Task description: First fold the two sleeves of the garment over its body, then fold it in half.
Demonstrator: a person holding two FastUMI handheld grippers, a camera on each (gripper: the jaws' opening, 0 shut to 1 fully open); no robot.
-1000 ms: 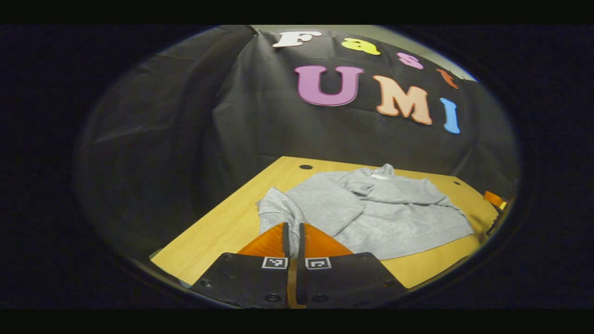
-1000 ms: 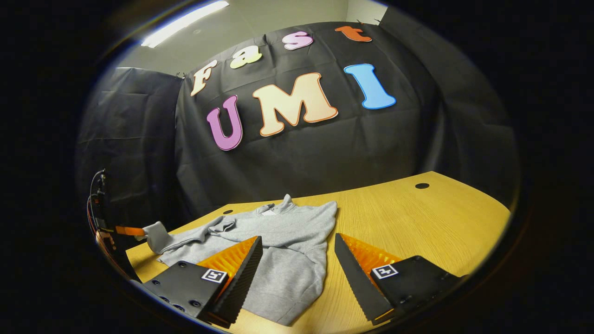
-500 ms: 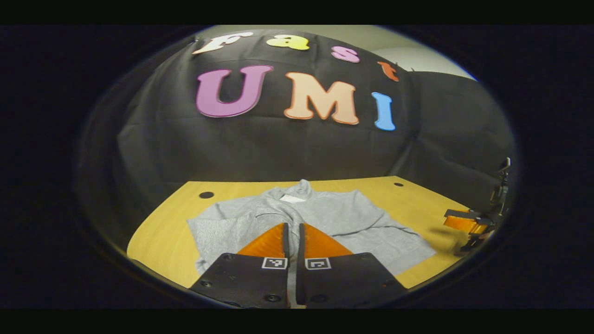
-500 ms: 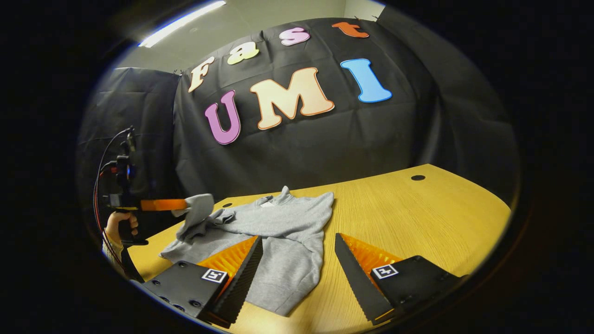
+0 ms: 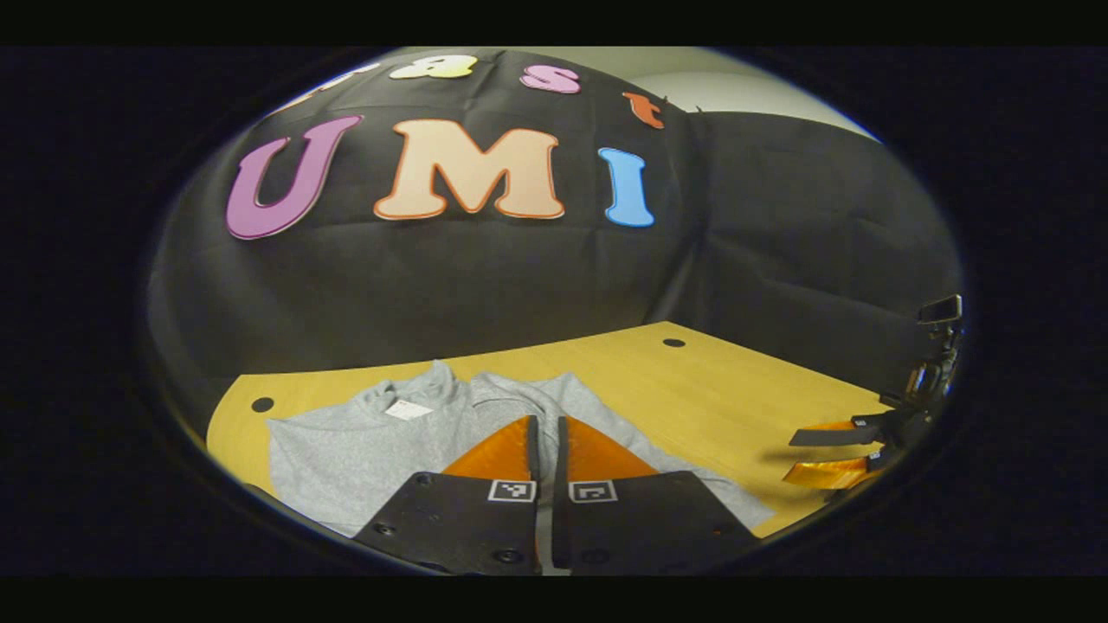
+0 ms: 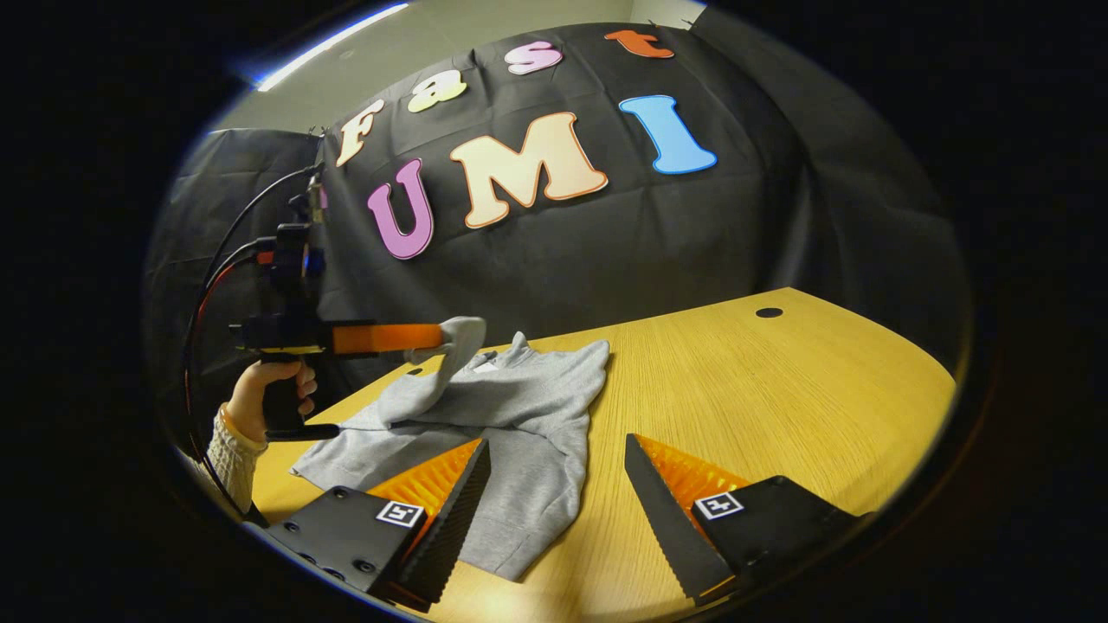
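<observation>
One sleeve (image 6: 450, 346) of the grey garment (image 6: 519, 415) hangs lifted above its body on the yellow worktop (image 6: 779, 389), pinched at the cuff between the closed fingers of the left tool (image 6: 437, 336). To fold it well, I would carry the cuff across the chest and lower it flat before letting go, avoiding a bunched crease. Beside the garment's hem, the right tool (image 6: 554, 493) hovers wide open, holding nothing.

Garment (image 5: 346, 450) hem behind left tongs (image 5: 545, 428)

Black cloth wall (image 6: 692, 242) behind a wooden table (image 6: 779, 389); a ceiling light strip (image 6: 329, 48) glows above.
</observation>
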